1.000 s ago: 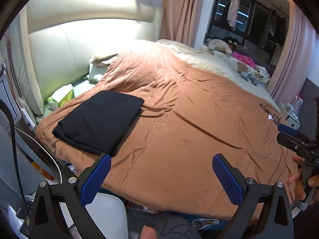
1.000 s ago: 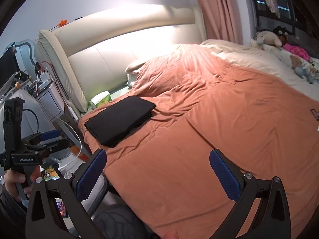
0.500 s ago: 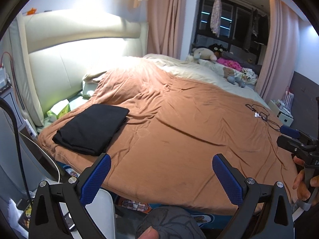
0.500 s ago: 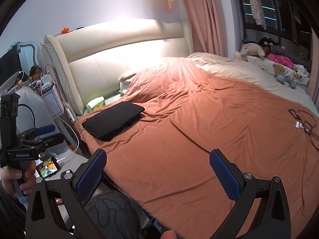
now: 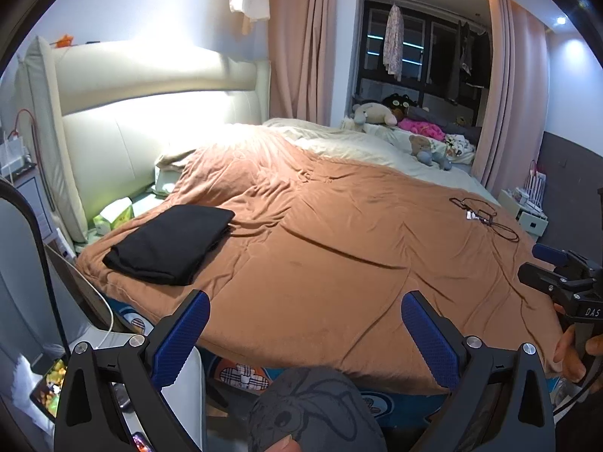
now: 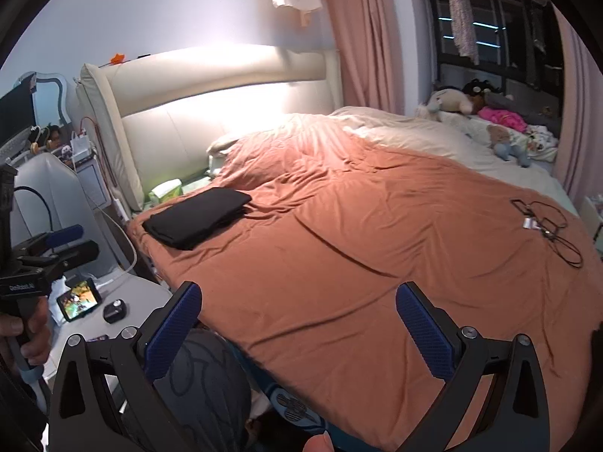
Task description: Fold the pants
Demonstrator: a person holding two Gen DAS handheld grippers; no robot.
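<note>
Where the left wrist view is taken first, the left gripper [image 5: 305, 333] is seen at the bottom of the frame with its blue-padded black fingers [image 5: 180, 339] spread wide and nothing held between them. The folded black pants [image 5: 171, 243] are laid flat in the left middle of the frame, on the near corner of the rust-orange quilted bedspread [image 5: 339, 263], well apart from the gripper. A tangled black cable [image 5: 486, 218] is seen on the bedspread at right.

In the right wrist view, the right gripper [image 6: 297, 329] is shown at the bottom, likewise released and empty. The pants [image 6: 198, 216] are found left of centre, near the cream padded headboard [image 6: 211, 113]. A lit phone screen [image 6: 79, 299] is seen at lower left.
</note>
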